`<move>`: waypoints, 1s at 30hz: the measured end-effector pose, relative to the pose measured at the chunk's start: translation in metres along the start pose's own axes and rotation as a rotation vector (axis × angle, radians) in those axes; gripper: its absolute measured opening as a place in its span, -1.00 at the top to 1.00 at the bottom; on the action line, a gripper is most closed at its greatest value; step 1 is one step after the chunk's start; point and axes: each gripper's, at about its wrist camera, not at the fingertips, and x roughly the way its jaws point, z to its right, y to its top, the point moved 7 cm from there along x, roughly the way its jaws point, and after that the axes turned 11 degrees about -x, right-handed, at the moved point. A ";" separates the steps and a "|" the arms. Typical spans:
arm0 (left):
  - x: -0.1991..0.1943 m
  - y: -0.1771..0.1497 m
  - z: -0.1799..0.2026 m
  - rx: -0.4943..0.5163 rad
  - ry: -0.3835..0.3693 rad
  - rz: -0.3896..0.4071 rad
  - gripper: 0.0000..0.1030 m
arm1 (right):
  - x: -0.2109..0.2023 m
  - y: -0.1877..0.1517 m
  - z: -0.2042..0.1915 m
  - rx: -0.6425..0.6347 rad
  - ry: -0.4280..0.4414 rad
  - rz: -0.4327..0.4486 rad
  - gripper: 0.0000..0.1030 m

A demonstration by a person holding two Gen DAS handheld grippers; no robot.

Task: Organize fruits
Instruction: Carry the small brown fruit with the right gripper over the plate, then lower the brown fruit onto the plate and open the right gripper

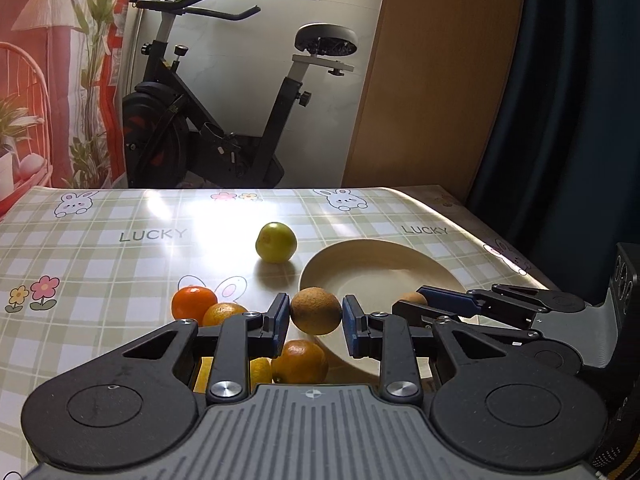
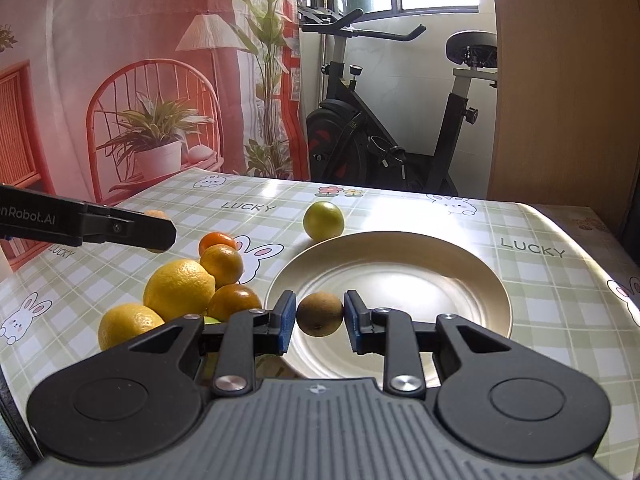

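My left gripper is shut on a brown round fruit, held above the near rim of the cream plate. My right gripper is shut on a second brown fruit over the plate; it shows in the left wrist view too. Two lemons, three oranges and a green fruit lie on the tablecloth left of and behind the plate. The left gripper's finger shows at left.
The table has a green checked cloth with rabbits. An exercise bike stands behind the far edge, a wooden panel and dark curtain to the right, a printed backdrop to the left.
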 end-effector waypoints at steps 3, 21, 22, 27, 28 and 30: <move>0.018 0.007 0.003 -0.024 -0.003 -0.025 0.41 | 0.010 0.003 0.013 0.009 -0.016 0.025 0.45; 0.087 0.001 0.013 -0.029 0.018 -0.181 0.41 | 0.035 -0.014 0.045 0.118 -0.011 0.032 0.44; 0.090 0.001 0.012 -0.030 0.019 -0.190 0.41 | 0.035 -0.013 0.045 0.120 -0.010 0.036 0.43; 0.093 0.001 0.009 -0.045 0.009 -0.212 0.39 | 0.034 -0.013 0.045 0.122 -0.008 0.037 0.43; 0.092 0.002 0.009 -0.048 0.004 -0.209 0.34 | 0.034 -0.013 0.045 0.123 -0.007 0.038 0.43; 0.089 0.005 0.007 -0.054 0.007 -0.194 0.21 | 0.034 -0.013 0.045 0.127 -0.006 0.041 0.42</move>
